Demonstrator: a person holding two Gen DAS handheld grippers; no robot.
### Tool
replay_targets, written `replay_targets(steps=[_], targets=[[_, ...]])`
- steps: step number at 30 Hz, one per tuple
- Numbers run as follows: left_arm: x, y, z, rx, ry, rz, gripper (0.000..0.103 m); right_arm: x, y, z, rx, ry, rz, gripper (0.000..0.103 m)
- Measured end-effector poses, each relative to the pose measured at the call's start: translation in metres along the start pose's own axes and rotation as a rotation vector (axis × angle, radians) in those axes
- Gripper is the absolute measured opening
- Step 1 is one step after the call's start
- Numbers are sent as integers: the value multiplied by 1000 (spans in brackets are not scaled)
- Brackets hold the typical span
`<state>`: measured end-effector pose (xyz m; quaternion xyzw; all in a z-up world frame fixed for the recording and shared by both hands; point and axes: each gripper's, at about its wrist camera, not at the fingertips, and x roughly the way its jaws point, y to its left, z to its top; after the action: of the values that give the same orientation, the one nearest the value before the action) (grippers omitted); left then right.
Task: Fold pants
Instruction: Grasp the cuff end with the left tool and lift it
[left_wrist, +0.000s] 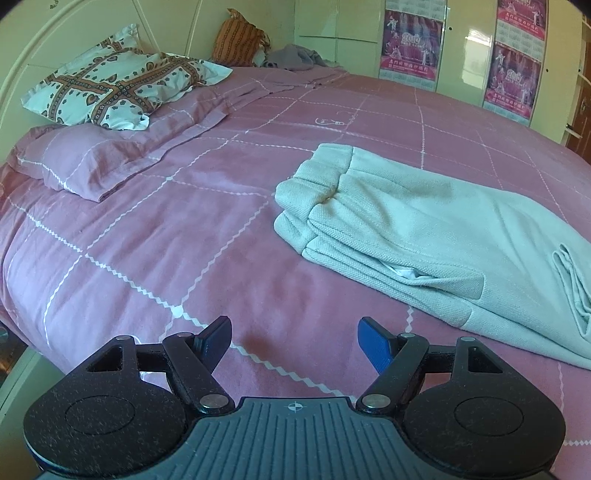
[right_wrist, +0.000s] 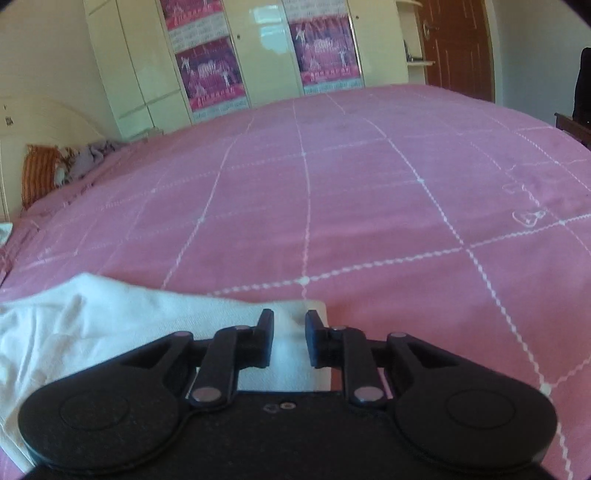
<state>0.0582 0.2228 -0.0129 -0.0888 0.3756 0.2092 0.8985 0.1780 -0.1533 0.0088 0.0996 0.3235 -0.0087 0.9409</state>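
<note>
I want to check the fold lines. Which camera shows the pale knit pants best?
The left wrist view: the pale knit pants lie folded on the pink checked bedspread, layered edges visible. The right wrist view shows only a blurred end beneath the right claw.

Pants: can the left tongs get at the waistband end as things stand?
Probably yes. The left tongs are open over bare bedspread, and the pants lie ahead to their right with nothing between; the pillows sit well off to the left.
</note>
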Motion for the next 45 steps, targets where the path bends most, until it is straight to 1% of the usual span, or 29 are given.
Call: replay_targets(steps=[1,2,3,4,6,8,9,10,12,13,16,18,20,23,25,27,29,30,31,32,33,34,35,36,38,39,41,43,45], targets=[[1,-1,1,7,1,0,75,2,-1,1,-2,-14,-5,21],[2,-2,1,12,1,1,75,13,-3,1,-13,25,-23,23],[1,-2,2,13,1,1,75,31,-6,-2,-18,131,-35,24],[1,-1,2,8,0,-1,75,35,-8,-3,-20,138,-35,24],[0,4,1,-23,-6,-9,75,19,-8,-2,-20,90,-22,24],[2,12,2,-73,-6,-28,75,-15,-9,-14,-43,-6,35,29],[2,16,3,-96,-15,-42,75,-21,-10,-23,-78,7,47,27],[3,20,4,-122,-32,-67,75,-28,-14,-32,-95,15,52,27],[8,29,9,-197,-61,-141,75,-48,-32,-48,-73,-35,51,28],[12,34,12,-245,-65,-192,75,-59,-44,-52,-55,-59,15,28],[42,44,15,-417,-8,-350,75,-90,-73,-55,-2,-134,-70,32],[61,46,13,-510,24,-441,75,-102,-89,-54,28,-166,-105,44],[78,49,7,-601,31,-494,75,-110,-105,-55,67,-205,-135,50],[98,55,4,-682,17,-565,75,-116,-121,-58,149,-246,-146,56],[114,55,8,-719,14,-605,75,-111,-130,-59,198,-242,-150,56],[128,51,14,-723,9,-639,75,-106,-134,-59,219,-235,-150,56],[138,43,23,-682,10,-644,74,-104,-134,-61,221,-230,-158,56],[139,39,25,-658,9,-632,50,-103,-134,-61,221,-229,-162,56],[140,38,26,-646,21,-581,26,-103,-133,-61,220,-231,-162,56],[137,42,25,-675,2,-575,26,-103,-132,-62,219,-233,-161,56],[126,42,22,-679,-69,-598,24,-103,-132,-62,218,-234,-159,56],[115,39,20,-633,-131,-598,24,-107,-132,-64,219,-239,-159,56],[114,35,17,-575,-130,-555,25,-112,-133,-65,227,-246,-156,56],[126,34,12,-574,-48,-514,25,-114,-136,-66,242,-252,-153,56],[133,43,9,-659,-26,-559,25,-116,-143,-67,291,-266,-157,56],[126,39,16,-635,-28,-544,25,-116,-147,-68,319,-270,-166,56],[104,26,35,-549,-87,-543,24,-118,-154,-69,353,-280,-175,56],[80,9,55,-465,-145,-585,24,-123,-159,-71,380,-312,-180,56],[51,-18,82,-338,-193,-633,24,-127,-162,-74,399,-342,-201,56]])
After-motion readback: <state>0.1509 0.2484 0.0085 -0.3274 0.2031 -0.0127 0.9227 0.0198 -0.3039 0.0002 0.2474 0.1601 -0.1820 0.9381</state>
